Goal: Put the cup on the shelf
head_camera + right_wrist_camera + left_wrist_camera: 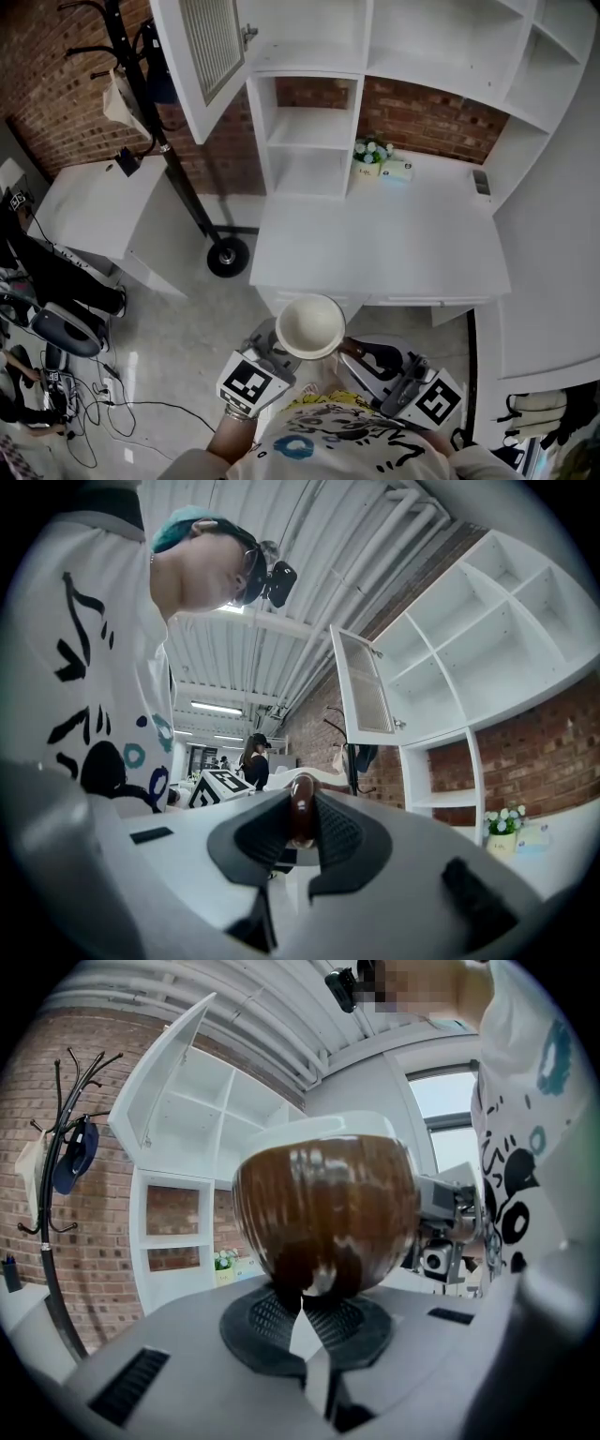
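Note:
The cup [309, 325], white inside and glossy brown outside, is held upright in the air just before the near edge of the white desk [394, 239]. My left gripper [277, 343] is shut on the cup's base; in the left gripper view the cup [323, 1213] fills the middle, above the pads [267, 1321]. My right gripper [353, 351] is shut on the cup's brown handle [302, 808], which is pinched between the two pads. The white shelf unit [309, 141] stands at the back of the desk, its compartments bare.
An open cabinet door [208, 52] hangs out above the shelf's left side. A small flower pot [369, 155] and a box [399, 169] sit at the back of the desk. A black coat rack [164, 141] stands at the left, beside another white table [94, 202].

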